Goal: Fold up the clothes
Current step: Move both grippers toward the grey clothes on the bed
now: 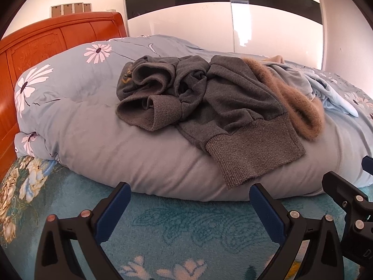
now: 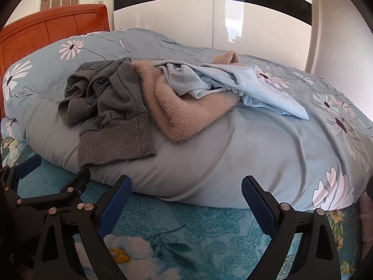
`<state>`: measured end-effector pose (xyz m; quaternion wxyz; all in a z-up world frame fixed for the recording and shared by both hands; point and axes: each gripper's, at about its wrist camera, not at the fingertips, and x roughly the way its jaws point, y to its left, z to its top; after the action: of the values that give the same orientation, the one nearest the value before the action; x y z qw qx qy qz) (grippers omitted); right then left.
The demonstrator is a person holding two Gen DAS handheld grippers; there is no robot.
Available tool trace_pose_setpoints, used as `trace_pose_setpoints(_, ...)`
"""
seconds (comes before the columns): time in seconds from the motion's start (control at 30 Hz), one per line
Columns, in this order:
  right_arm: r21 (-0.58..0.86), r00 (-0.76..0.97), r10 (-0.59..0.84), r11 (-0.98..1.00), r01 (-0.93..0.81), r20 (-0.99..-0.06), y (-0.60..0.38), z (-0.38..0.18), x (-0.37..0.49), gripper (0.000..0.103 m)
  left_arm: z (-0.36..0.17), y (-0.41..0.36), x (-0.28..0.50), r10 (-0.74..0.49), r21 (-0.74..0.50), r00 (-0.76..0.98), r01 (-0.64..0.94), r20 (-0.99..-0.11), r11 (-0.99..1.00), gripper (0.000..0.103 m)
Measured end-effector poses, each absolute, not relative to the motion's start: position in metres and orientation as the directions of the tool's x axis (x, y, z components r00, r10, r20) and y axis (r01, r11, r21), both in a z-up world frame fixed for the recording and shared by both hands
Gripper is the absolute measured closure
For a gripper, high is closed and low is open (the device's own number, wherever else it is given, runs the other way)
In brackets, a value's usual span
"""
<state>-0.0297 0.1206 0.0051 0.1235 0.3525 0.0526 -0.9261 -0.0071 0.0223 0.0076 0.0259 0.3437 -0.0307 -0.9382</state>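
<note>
Orange wooden headboard (image 1: 46, 44) at far left. Rolled blue floral duvet (image 1: 77, 107) across bed. On duvet, left to right: crumpled grey sweater (image 1: 209, 102), fuzzy tan garment (image 2: 177, 114) partly under it, pale blue garment (image 2: 233, 86) overlapping tan one. Left gripper (image 1: 190, 198), right gripper (image 2: 186, 191) low over teal floral blanket (image 2: 198, 228), jaws spread wide, empty, short of clothes.
</note>
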Motion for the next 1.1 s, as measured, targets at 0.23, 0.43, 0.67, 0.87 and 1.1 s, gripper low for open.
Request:
trace_pose_setpoints(0.23,-0.013,-0.721,-0.19,-0.964,0.266,-0.667,0.119,0.005,-0.03,0.007,0.007,0.022,-0.007,-0.074,0.077,-0.763,0.032,-0.643,-0.997,0.0)
trace_pose_setpoints(0.43,-0.013,-0.72,-0.182,-0.967,0.256,-0.669,0.098,0.004,-0.042,0.007,0.006,0.024,-0.004,-0.076,0.083,-0.764,0.03,-0.64,-0.996,0.0)
trace_pose_setpoints(0.67,-0.011,-0.722,-0.19,-0.964,0.264,-0.665,0.118,0.005,-0.027,0.007,0.004,0.023,-0.003,-0.071,0.081,-0.762,0.025,-0.644,-0.996,0.0)
trace_pose_setpoints(0.87,0.0,-0.724,-0.206,-0.962,0.274,-0.659,0.126,0.008,-0.023,0.007,0.004,0.021,-0.004,-0.059,0.059,-0.762,0.028,-0.645,-0.998,0.0)
trace_pose_setpoints(1.1,-0.045,-0.776,-0.195,-0.96,0.276,-0.6,0.136,0.043,-0.044,0.007,0.016,-0.005,-0.003,-0.077,0.008,-0.79,0.091,-0.608,-0.996,0.0)
